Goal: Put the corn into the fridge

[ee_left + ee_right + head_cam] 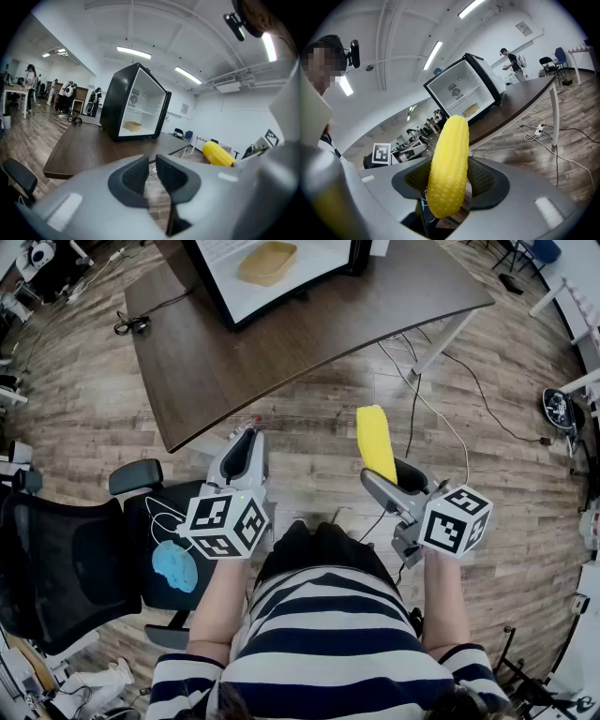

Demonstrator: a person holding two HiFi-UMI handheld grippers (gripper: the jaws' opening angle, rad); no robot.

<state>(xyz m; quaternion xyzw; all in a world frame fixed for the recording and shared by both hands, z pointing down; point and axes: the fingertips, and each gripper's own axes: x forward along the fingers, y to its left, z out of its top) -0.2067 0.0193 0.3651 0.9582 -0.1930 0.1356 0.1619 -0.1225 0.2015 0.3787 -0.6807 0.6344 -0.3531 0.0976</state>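
A yellow corn cob (376,442) sticks forward out of my right gripper (389,476), which is shut on its lower half. In the right gripper view the corn (449,166) stands upright between the dark pads (485,180). The small black fridge (272,277) stands open on the brown table (281,362), well ahead of both grippers. A wicker basket (267,262) lies inside it. My left gripper (246,448) hovers beside the right one over the floor, shut with nothing between its pads (133,176). From the left gripper view, the fridge (136,103) and the corn (218,153) both show.
A black office chair (66,563) with a blue object (175,565) on its seat stands at my left. Cables (441,418) run over the wood floor under the table's right end. People (30,77) and desks stand far off in the room.
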